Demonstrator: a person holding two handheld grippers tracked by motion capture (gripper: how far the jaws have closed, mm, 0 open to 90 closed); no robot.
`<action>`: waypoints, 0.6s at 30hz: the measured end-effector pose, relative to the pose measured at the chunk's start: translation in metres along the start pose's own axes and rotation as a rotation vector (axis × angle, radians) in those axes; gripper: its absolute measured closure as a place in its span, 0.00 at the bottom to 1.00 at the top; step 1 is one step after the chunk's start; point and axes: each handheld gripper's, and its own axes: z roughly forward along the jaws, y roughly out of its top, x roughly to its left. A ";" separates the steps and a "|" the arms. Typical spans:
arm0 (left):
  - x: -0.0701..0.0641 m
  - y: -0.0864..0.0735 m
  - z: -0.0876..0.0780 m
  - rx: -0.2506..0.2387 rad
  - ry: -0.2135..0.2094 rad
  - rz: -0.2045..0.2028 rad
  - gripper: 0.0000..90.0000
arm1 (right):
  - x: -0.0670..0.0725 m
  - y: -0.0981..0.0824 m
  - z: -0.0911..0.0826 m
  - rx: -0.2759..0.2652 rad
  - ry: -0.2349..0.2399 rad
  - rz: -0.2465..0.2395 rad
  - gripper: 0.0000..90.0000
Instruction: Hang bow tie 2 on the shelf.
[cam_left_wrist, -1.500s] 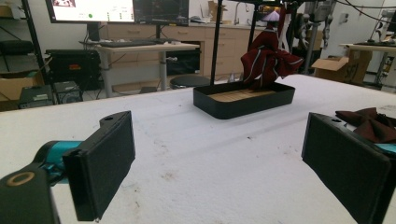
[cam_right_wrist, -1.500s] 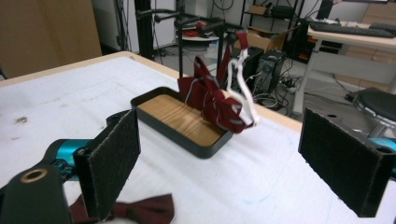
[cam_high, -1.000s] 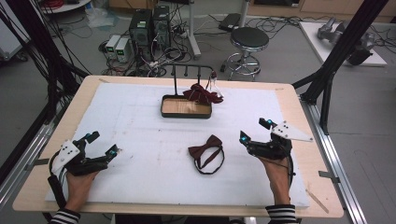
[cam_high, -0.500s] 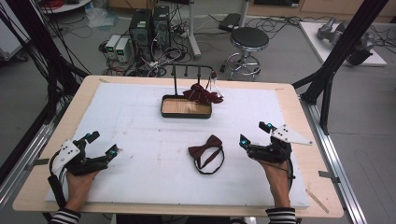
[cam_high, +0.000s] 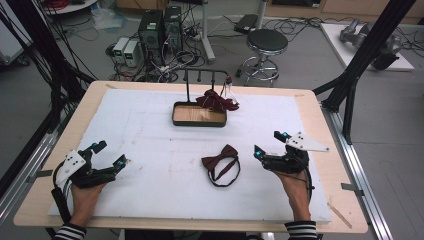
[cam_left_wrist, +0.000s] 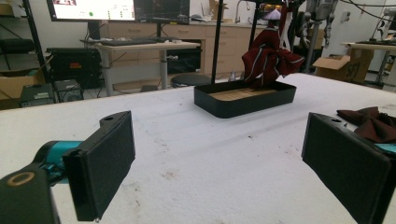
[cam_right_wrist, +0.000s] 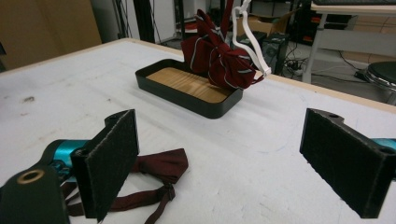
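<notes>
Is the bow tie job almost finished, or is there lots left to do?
It looks about halfway. One striped bow tie already hangs on the rack above the tray. Nothing is in hand: the left gripper and right gripper are both open and empty. The plain bow tie lies on the table, probably waiting to be hung.

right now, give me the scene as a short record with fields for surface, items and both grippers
surface: white mat on a wooden table
tray: black tray with wood floor, at the far middle, rack post rising from it
hung tie: striped bow tie hanging over the tray's right end
loose tie: bow tie flat on the mat, strap looped
left gripper: open, holding nothing
right gripper: open, beside the loose tie, not touching it
</notes>
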 end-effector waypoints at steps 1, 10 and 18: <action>0.000 0.000 0.000 0.002 0.000 0.000 0.11 | 0.000 0.001 0.001 0.008 0.005 -0.006 0.12; 0.000 0.000 0.000 0.001 -0.003 -0.004 0.11 | 0.006 0.012 0.019 0.112 0.068 -0.062 0.12; 0.001 0.000 0.000 0.003 -0.004 -0.005 0.11 | 0.011 0.022 0.036 0.194 0.127 -0.104 0.12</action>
